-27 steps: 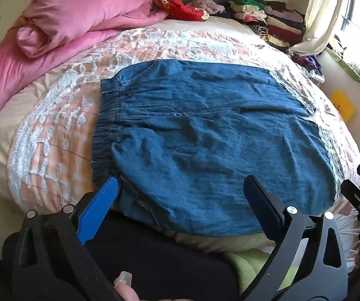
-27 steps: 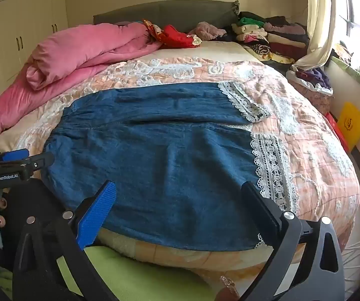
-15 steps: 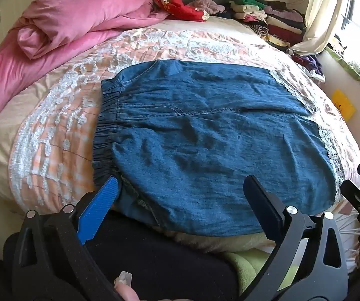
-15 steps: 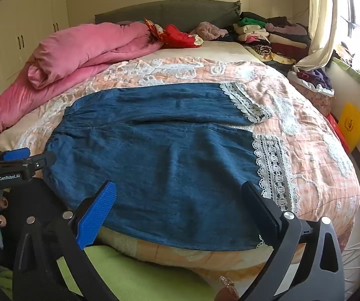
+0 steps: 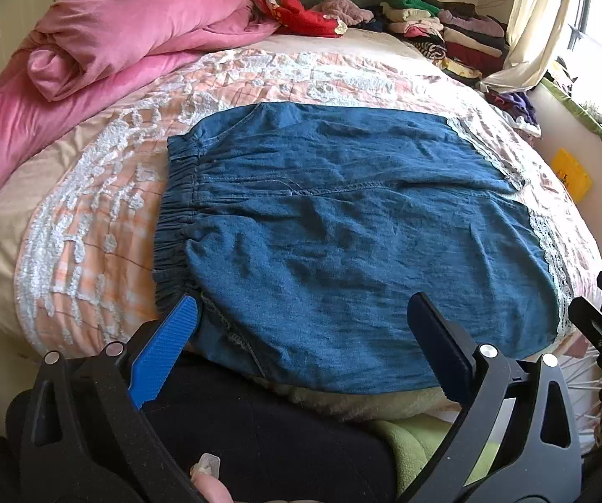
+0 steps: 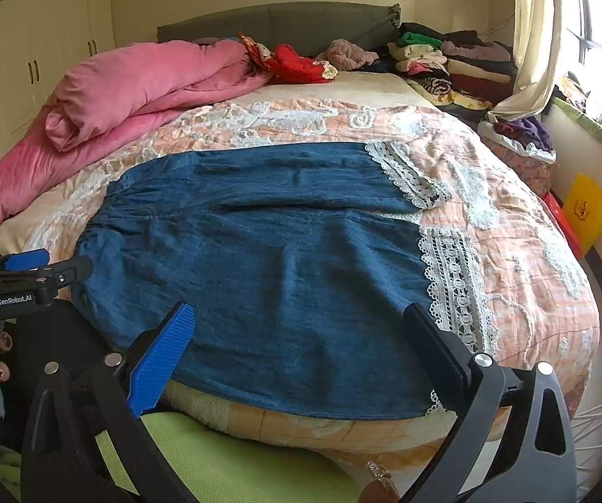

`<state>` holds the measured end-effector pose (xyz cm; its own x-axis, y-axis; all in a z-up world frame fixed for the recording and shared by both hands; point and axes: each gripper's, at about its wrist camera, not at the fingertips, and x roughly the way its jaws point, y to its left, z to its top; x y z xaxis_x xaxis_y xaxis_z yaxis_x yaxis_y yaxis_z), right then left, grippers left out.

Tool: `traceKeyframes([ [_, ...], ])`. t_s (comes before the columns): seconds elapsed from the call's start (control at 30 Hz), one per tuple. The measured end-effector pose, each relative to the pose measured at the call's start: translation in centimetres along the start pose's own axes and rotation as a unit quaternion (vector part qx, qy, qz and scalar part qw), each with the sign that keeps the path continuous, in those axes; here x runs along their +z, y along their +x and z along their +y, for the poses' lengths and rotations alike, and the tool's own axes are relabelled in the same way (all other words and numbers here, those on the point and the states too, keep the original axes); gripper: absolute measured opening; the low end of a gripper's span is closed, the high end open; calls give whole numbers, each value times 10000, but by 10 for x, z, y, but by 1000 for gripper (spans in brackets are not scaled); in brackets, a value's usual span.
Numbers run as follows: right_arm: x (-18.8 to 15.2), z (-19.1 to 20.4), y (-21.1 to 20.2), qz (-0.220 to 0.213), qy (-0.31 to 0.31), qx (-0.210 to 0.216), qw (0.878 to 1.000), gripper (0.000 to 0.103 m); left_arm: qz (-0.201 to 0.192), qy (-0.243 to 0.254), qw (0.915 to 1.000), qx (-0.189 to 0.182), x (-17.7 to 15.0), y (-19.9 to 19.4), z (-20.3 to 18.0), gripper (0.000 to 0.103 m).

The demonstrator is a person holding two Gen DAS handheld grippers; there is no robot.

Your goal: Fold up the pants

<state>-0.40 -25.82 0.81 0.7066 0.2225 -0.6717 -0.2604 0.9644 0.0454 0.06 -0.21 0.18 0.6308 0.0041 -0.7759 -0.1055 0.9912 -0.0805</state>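
Note:
Blue denim pants (image 5: 343,234) with white lace hems lie spread flat across the bed, waistband (image 5: 175,226) to the left, legs to the right. They also show in the right wrist view (image 6: 280,260), with the lace hems (image 6: 452,285) at right. My left gripper (image 5: 301,331) is open and empty, just short of the pants' near edge by the waistband end. My right gripper (image 6: 297,335) is open and empty, above the near edge toward the hem end. The left gripper (image 6: 24,276) shows at the left of the right wrist view.
A peach lace bedspread (image 5: 91,226) covers the bed. A rolled pink duvet (image 5: 125,29) lies at the back left. Stacks of folded clothes (image 5: 447,29) sit at the back right by the curtain. A yellow object (image 6: 586,205) stands at the wall on the right.

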Motion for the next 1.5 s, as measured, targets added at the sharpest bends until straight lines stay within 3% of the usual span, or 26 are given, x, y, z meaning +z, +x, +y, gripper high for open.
traceKeyframes([
  [1.5,-5,-4,4,90,37,-25,9999,99,-16,-2,10000,25,2,-10,0,94],
])
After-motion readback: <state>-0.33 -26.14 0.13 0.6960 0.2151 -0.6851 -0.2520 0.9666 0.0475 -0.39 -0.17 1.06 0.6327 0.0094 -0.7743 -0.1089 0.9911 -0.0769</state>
